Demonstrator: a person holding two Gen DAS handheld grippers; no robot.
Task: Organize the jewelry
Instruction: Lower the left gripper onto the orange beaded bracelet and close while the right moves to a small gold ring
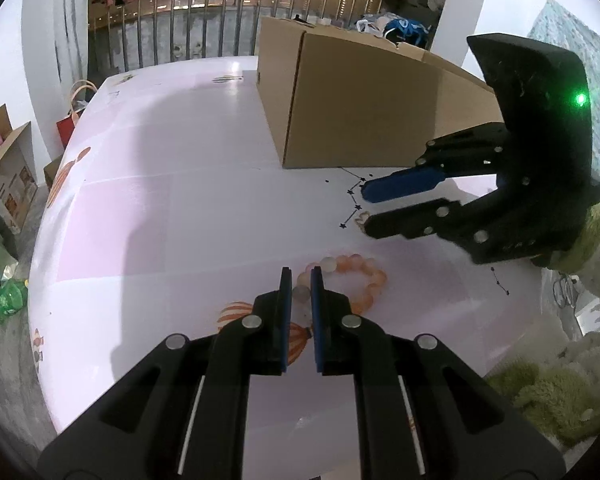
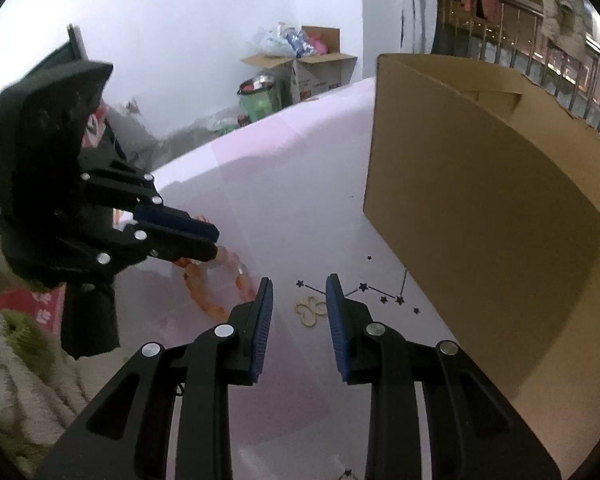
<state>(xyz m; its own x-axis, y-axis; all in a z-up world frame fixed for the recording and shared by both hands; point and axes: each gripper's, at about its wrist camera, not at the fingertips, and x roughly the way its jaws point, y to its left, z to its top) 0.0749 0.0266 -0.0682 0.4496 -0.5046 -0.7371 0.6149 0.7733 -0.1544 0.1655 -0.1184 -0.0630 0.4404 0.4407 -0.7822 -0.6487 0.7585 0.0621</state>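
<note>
A bracelet of orange and whitish beads [image 1: 354,280] lies in a loop on the pink table cover [image 1: 160,220]. My left gripper [image 1: 301,272] hovers at the bracelet's left side, jaws nearly together with only a thin slit; beads show past the tips, and no grip on them is visible. From the right wrist view the left gripper [image 2: 215,245] sits just over the bracelet [image 2: 204,300]. A small gold wire piece [image 2: 310,310] lies flat on the cover, just ahead of my open right gripper [image 2: 299,282]. In the left wrist view the right gripper [image 1: 367,209] points left at that gold piece [image 1: 361,217].
A large cardboard box [image 1: 360,112] stands on the table close behind the jewelry, its wall [image 2: 480,200] right of my right gripper. Open cartons [image 1: 8,168] and a red bag [image 1: 70,120] sit on the floor past the left table edge. A fluffy sleeve [image 1: 572,360] is at the right.
</note>
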